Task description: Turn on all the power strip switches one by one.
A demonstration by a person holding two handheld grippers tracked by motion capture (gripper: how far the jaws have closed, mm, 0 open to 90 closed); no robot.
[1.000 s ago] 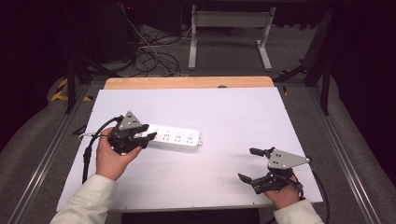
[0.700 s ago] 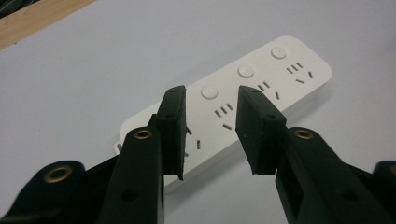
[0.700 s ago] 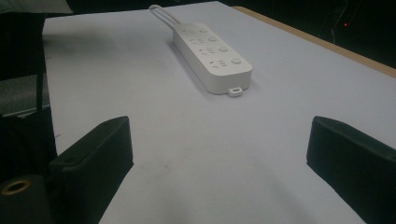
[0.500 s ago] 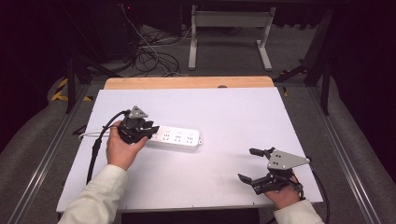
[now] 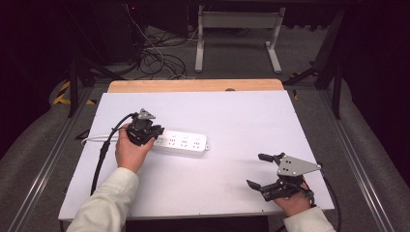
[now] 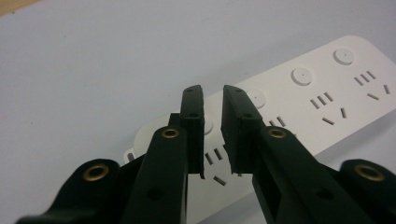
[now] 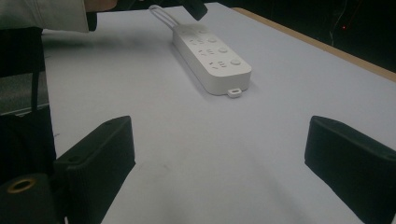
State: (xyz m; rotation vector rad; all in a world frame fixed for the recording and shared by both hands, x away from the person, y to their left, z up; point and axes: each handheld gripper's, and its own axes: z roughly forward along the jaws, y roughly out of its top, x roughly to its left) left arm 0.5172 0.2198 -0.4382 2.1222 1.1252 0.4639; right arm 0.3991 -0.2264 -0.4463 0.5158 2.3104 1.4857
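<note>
1. Power strip [image 5: 180, 143]: white, long, flat, lying on the white counter [image 5: 251, 121] left of centre. Three socket groups on top, each with a round button; a small hanging tab at its free end.
2. Its white cord [image 5: 96, 138] leaves the strip's other end and loops toward the counter's left edge.
3. Left gripper [image 5: 153, 133]: poised right over the cord end of the strip, jaws drawn in to a narrow slit. In the left gripper view the tips [image 6: 212, 100] stand above the first button and socket group; contact cannot be told. Nothing sits between the jaws.
4. Right gripper [image 5: 258, 170]: well away from the strip, near the counter's front right corner, jaws spread wide, holding nothing. It looks toward the strip's tab end [image 7: 235, 92].
5. Handling, as judged: a rigid plastic shell, light to moderate in weight, smooth and likely slippery on this surface. It should slide or swivel if pushed at one end.
6. Best hold, as judged: across the narrow width, on the two long side walls. The cord will drag and resist turning.
</note>
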